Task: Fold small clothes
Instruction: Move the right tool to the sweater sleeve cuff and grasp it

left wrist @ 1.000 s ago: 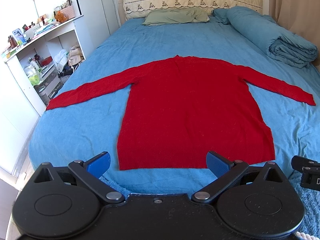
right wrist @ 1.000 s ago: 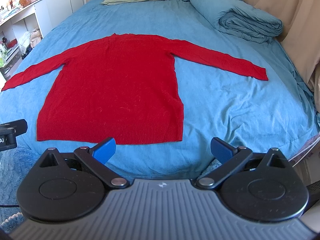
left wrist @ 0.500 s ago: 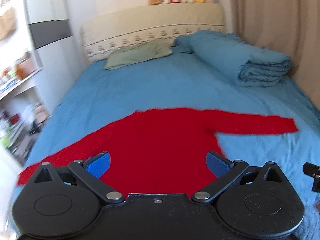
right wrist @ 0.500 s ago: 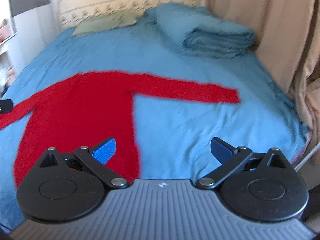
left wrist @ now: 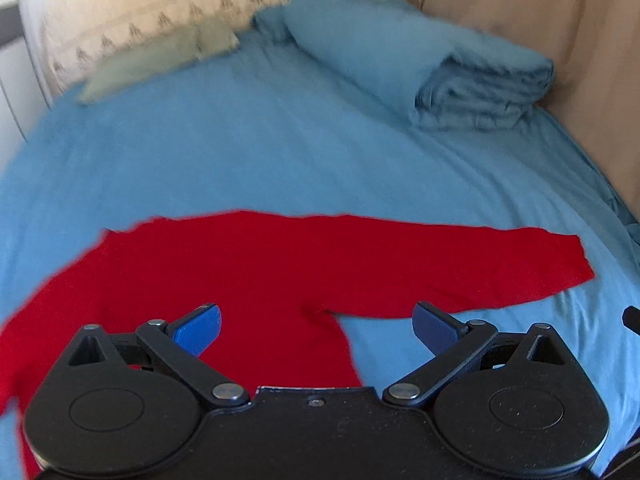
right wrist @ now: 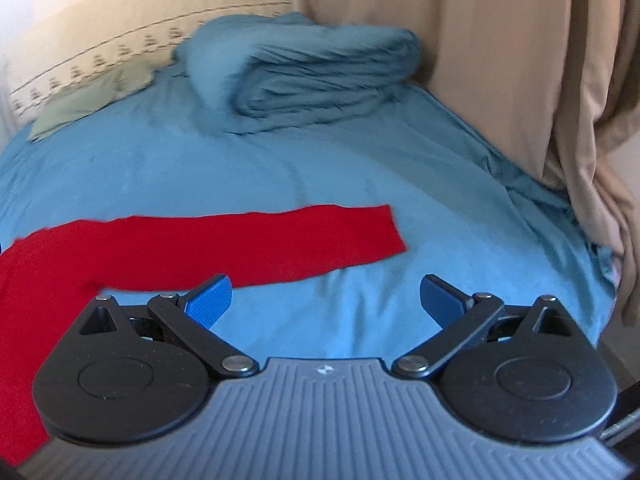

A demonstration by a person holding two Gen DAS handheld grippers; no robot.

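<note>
A red long-sleeved sweater (left wrist: 248, 268) lies flat on the blue bed (left wrist: 280, 152). Its right sleeve (left wrist: 480, 268) stretches out to the right; the sleeve also shows in the right wrist view (right wrist: 248, 244), ending at a cuff (right wrist: 384, 232). My left gripper (left wrist: 316, 326) is open and empty, above the sweater's right armpit. My right gripper (right wrist: 326, 296) is open and empty, above the bed sheet just in front of the right sleeve. The sweater's left sleeve and hem are out of view.
A folded blue duvet (left wrist: 460, 68) lies at the far right of the bed, also in the right wrist view (right wrist: 312, 80). A green pillow (left wrist: 160, 60) lies by the headboard (left wrist: 160, 8). Beige curtains (right wrist: 520, 80) hang along the bed's right edge.
Both grippers have moved forward and to the right over the bed, from the sweater's hem towards its right sleeve. Both stay open. The sweater has not moved.
</note>
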